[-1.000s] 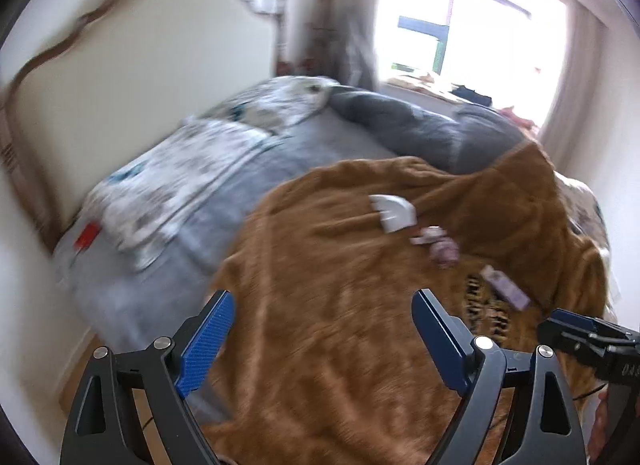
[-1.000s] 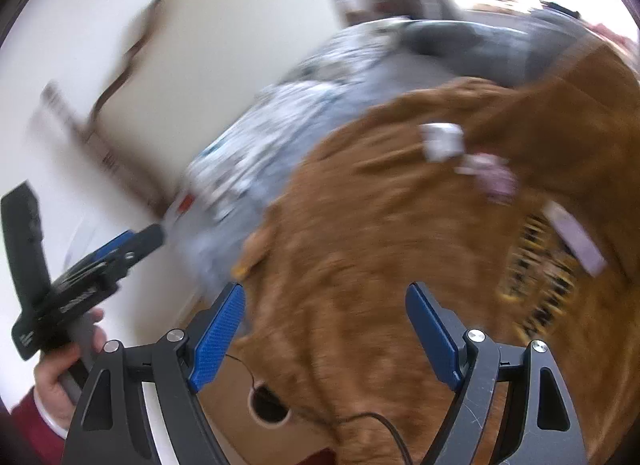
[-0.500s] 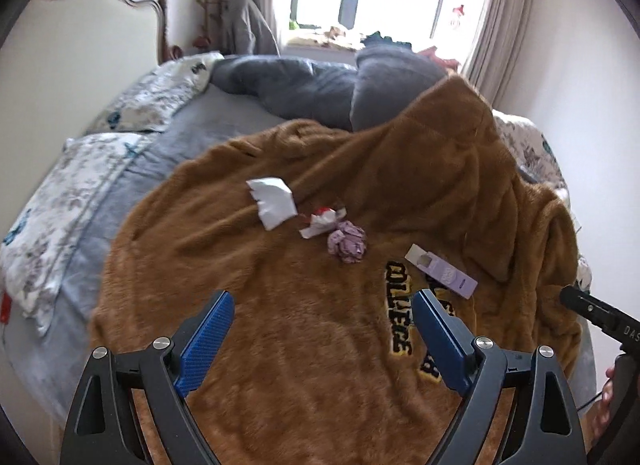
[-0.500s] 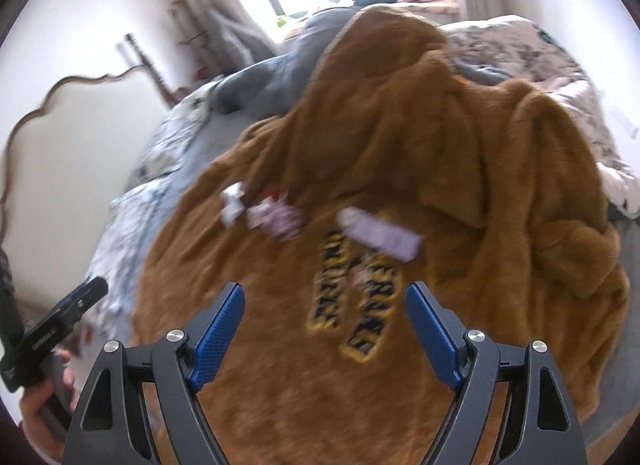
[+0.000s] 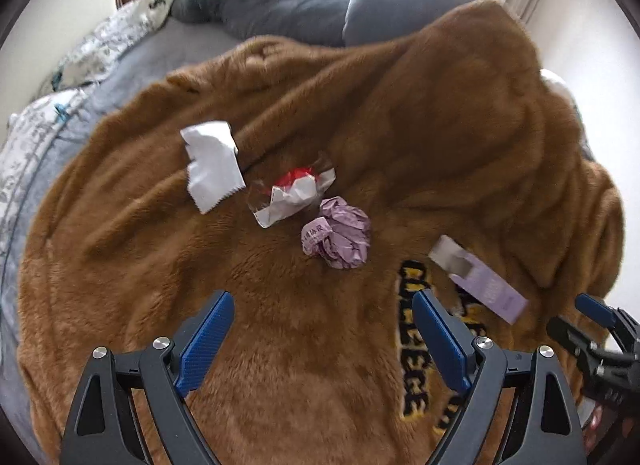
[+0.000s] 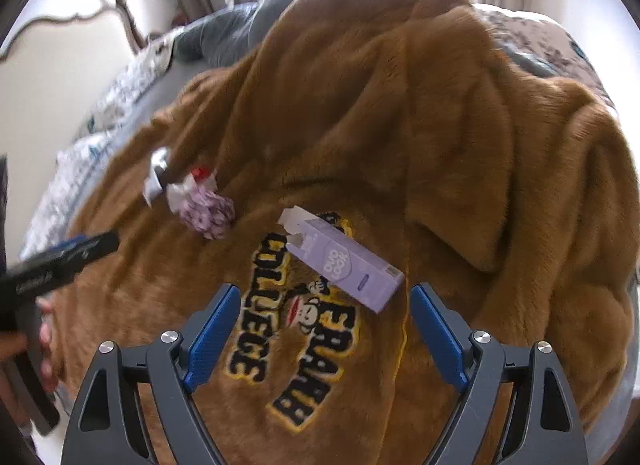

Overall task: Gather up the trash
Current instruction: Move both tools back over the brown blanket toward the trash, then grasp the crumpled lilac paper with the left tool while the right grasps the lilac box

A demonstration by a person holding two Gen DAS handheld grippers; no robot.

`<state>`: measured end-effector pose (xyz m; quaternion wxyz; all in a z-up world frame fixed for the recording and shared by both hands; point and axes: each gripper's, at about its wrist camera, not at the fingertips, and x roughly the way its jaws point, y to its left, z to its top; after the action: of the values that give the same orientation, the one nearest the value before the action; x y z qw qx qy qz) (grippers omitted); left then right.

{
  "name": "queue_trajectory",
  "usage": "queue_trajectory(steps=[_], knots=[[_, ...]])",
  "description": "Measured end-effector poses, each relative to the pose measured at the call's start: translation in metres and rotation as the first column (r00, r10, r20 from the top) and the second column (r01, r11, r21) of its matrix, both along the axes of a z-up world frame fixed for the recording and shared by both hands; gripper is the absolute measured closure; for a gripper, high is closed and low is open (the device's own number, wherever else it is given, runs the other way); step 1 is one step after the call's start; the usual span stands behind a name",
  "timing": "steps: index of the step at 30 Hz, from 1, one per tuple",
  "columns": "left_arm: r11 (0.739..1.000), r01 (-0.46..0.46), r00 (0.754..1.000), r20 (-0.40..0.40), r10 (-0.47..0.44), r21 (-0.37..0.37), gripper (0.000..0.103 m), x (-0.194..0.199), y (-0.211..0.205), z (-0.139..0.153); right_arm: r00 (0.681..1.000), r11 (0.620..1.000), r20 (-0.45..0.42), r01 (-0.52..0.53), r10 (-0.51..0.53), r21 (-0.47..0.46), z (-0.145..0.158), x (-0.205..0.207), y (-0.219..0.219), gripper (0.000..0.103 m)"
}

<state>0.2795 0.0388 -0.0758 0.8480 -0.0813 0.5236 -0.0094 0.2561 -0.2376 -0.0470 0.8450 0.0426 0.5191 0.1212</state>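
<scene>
While jaws: left gripper (image 5: 322, 339) wide open, empty; right gripper (image 6: 323, 327) opening, empty
Trash: lilac carton (image 6: 345, 264), crumpled purple paper (image 5: 338, 238), wrapper (image 5: 290, 195), white scrap (image 5: 212, 163) on brown blanket (image 5: 420, 113), bed

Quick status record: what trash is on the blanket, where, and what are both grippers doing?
surface: brown blanket on bed
trash 1: white paper, farthest left
trash 2: red-white wrapper, touching the paper
trash 3: purple wad, beside the wrapper
trash 4: purple box, apart, flap open, on the lettering
left gripper: open, empty, short of the wad
right gripper: opening, empty, box just ahead
</scene>
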Motion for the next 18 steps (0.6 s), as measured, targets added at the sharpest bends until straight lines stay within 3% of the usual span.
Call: queue_trajectory(steps=[4,8,13,18], knots=[[1.0,-0.012,0.999,-0.05,0.011,-0.02,0.012,0.024,0.004,-0.023,0.998,0.995,-0.019,-0.056,0.055,-0.081,-0.021,0.021,0.015,0.017],[0.997,0.036,0.993,-0.107,-0.043,-0.066,0.012,0.042,-0.005,-0.047,0.993,0.986,-0.054,-0.107,0.101,-0.13,-0.04,0.038,0.026,0.017],[0.999,0.021,0.988,-0.151,-0.028,-0.049,0.012,0.053,-0.015,-0.07,0.986,0.969,-0.091,-0.155,0.14,-0.192,-0.062,0.057,0.033,0.017],[0.999,-0.011,0.986,-0.164,0.006,-0.033,0.012,0.065,-0.017,-0.084,0.975,0.962,-0.139,-0.199,0.175,-0.186,-0.083,0.067,0.035,0.017]])
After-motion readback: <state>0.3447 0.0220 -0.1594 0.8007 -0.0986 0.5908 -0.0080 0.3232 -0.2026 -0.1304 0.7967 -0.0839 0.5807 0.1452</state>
